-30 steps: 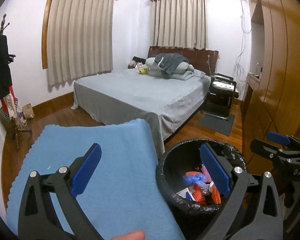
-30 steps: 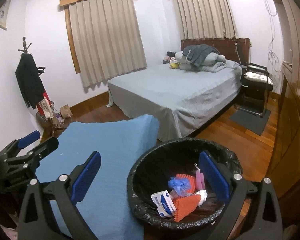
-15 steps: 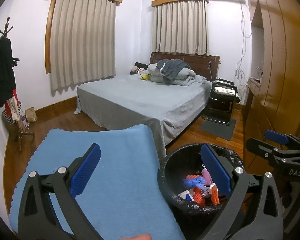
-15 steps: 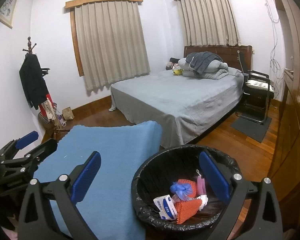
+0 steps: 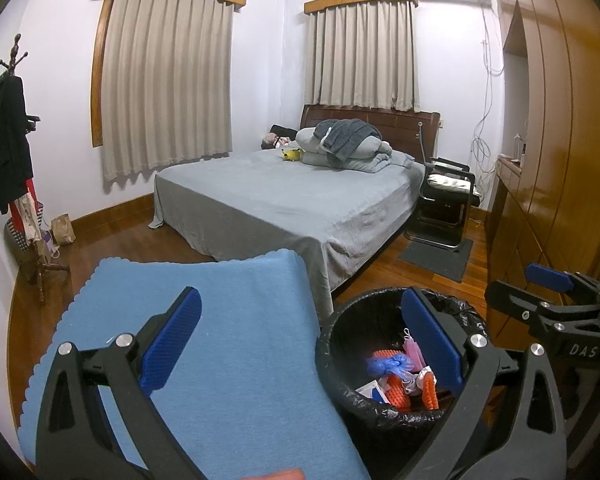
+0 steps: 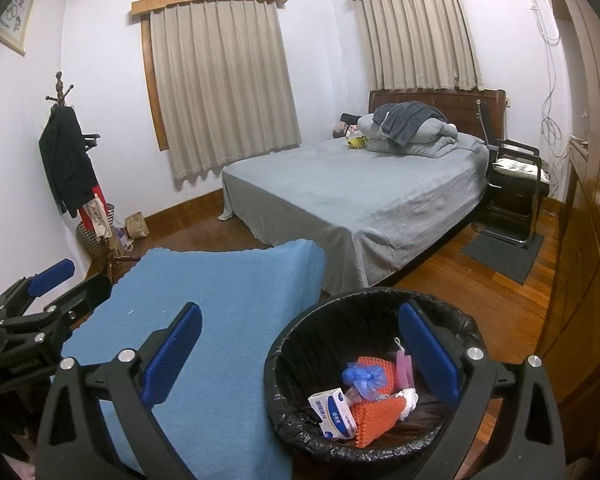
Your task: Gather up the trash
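Observation:
A round bin with a black liner (image 5: 332, 364) (image 6: 284, 360) stands on the wood floor beside a surface under a blue cloth (image 5: 220, 320) (image 6: 228, 320). Inside the bin lie orange foam pieces (image 6: 374, 408), a blue crumpled wrapper (image 6: 362, 376), a white and blue box (image 6: 334, 408) and a pink item (image 6: 404, 364). My left gripper (image 5: 300, 336) is open and empty above the cloth and bin. My right gripper (image 6: 300, 340) is likewise open and empty. Each one shows at the edge of the other's view.
A grey bed (image 5: 284, 200) with folded bedding (image 5: 348, 144) fills the middle of the room. A coat stand (image 5: 8, 152) is at the left wall, a black chair (image 5: 448, 196) by the bed, and wooden wardrobes (image 5: 560, 160) on the right.
Both grippers have risen and tilted up a little, so the bin and cloth sit lower and look smaller in both views. Both stay open.

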Tool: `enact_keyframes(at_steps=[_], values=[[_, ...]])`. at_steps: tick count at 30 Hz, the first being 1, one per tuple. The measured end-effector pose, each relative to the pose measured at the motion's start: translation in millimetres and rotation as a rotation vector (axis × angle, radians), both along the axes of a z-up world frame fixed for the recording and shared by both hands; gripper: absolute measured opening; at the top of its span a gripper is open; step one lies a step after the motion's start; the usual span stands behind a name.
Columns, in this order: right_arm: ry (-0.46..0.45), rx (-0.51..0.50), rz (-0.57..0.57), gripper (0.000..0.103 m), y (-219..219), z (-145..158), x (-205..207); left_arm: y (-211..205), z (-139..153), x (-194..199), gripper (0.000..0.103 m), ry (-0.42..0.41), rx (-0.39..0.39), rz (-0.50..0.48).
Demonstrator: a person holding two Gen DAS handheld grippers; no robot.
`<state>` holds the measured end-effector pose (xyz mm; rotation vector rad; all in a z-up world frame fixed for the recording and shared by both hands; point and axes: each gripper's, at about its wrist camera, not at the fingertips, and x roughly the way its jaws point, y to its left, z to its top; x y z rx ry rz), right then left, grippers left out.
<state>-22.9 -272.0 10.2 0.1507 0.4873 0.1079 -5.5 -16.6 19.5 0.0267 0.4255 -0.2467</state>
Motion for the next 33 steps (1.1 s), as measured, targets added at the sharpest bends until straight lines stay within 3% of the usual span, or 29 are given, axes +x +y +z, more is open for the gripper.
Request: enact_keyframes(at_steps=[33], values=[[0.002, -0.001, 0.000, 0.097, 2.9, -0.3, 0.2, 3.9, 0.8, -0.6, 0.097, 0.000, 0.000, 0.001]])
